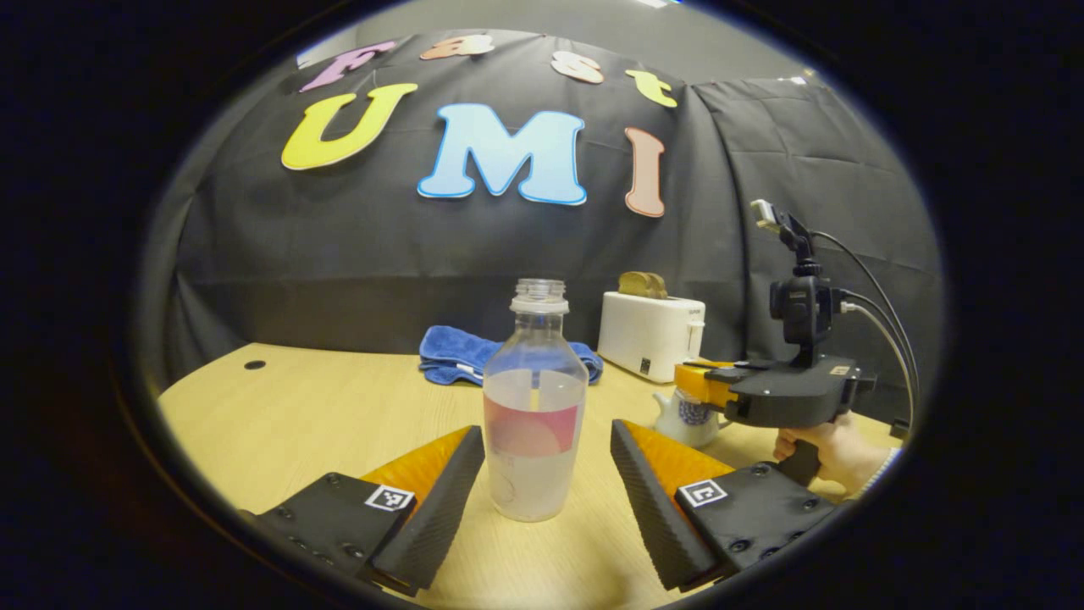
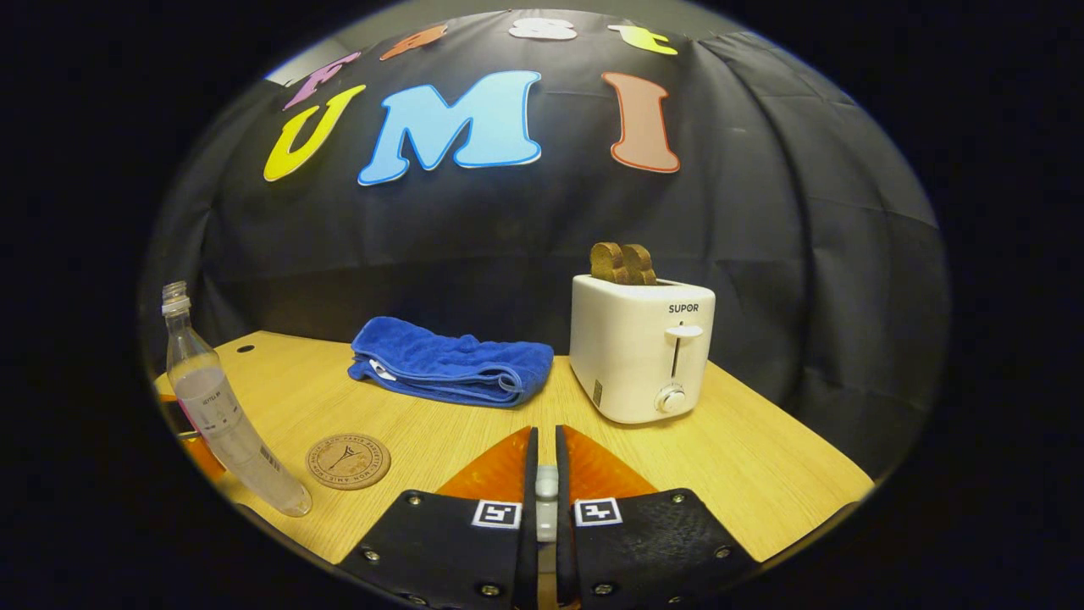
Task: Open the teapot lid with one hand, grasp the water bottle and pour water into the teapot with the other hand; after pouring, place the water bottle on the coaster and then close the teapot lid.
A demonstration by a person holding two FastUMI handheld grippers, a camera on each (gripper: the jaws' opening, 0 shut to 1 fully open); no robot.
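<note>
left gripper (image 1: 546,474) fingers spread, flanking upright water bottle (image 1: 535,407).

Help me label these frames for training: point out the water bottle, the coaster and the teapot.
water bottle (image 1: 534,424): left gripper view, on its clear body at the label.
coaster (image 2: 348,461): right gripper view, on the middle of its round top face.
teapot (image 1: 684,421): left gripper view, on its white body near the spout.

Even overhead light, sharp focus, fisheye-bent edges
</note>
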